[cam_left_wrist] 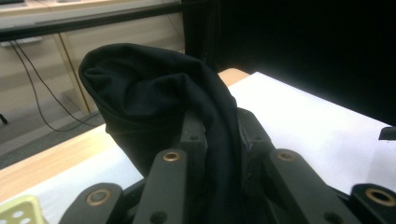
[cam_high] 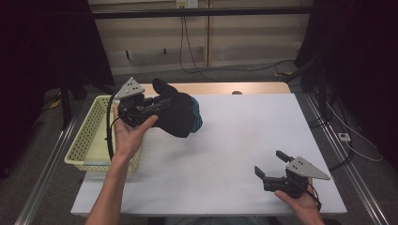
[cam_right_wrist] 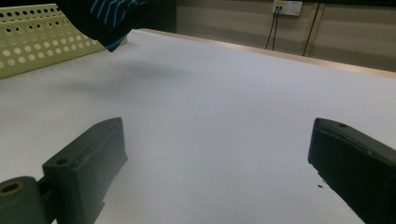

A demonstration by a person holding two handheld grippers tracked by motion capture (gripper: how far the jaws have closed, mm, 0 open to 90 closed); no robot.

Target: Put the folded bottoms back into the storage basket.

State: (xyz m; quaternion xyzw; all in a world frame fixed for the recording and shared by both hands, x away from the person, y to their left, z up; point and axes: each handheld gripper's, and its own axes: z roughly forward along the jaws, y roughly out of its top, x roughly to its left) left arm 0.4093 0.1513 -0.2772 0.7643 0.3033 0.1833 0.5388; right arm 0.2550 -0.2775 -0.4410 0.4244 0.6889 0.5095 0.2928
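Note:
A black garment [cam_high: 180,117] with a teal-striped end hangs above the table's back left, just right of the basket. My left gripper [cam_high: 159,104] is shut on it; in the left gripper view the dark cloth [cam_left_wrist: 154,93] bunches up between the two jaws of that gripper [cam_left_wrist: 217,126] and hides their tips. My right gripper [cam_high: 269,162] rests low at the table's front right, open, with nothing between its fingers. In the right gripper view the jaws of the right gripper [cam_right_wrist: 217,154] stand wide over bare white surface, and the striped end of the garment [cam_right_wrist: 107,14] hangs at the top left.
A pale yellow perforated basket [cam_high: 89,136] stands at the table's left edge; its wall [cam_right_wrist: 37,42] also appears in the right gripper view. A white sheet [cam_high: 234,140] covers the table. Cables run across the floor behind and to the right.

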